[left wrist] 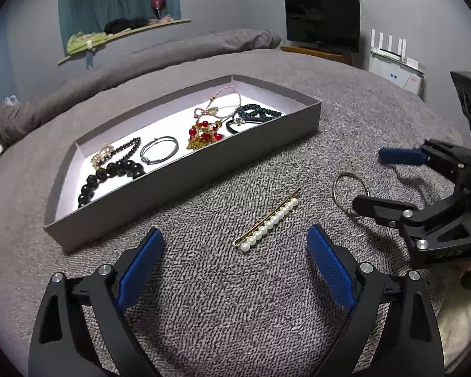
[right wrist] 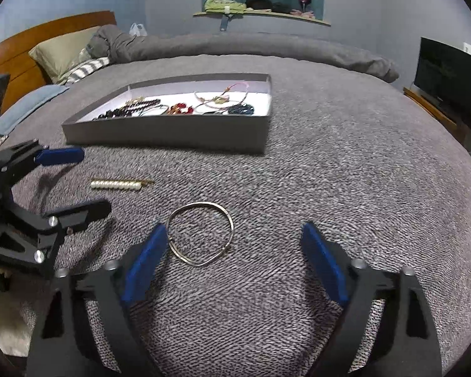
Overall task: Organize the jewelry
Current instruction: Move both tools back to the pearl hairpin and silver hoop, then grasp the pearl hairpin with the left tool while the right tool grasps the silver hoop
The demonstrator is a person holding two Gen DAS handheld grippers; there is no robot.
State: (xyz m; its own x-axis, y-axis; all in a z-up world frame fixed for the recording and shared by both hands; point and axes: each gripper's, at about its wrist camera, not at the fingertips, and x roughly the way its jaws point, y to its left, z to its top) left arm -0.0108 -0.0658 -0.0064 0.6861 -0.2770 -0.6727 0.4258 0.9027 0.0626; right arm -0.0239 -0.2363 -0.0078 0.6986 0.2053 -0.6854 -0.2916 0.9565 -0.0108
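Left gripper [left wrist: 235, 260] is sitting spread wide above the grey blanket [left wrist: 267, 314], holding nothing — pearl hair clip [left wrist: 268, 223] is lying just ahead of its fingertips, between the two blue pads [left wrist: 141, 270]. Right gripper [right wrist: 232, 257] is also gaping open and empty; metal bangle [right wrist: 201, 234] is resting flat just ahead of it, nearly touching the left-side pad. Grey tray [left wrist: 204, 169] is sitting further ahead of both claws — beaded bracelets [left wrist: 110, 176] and other jewelry are lying inside it.
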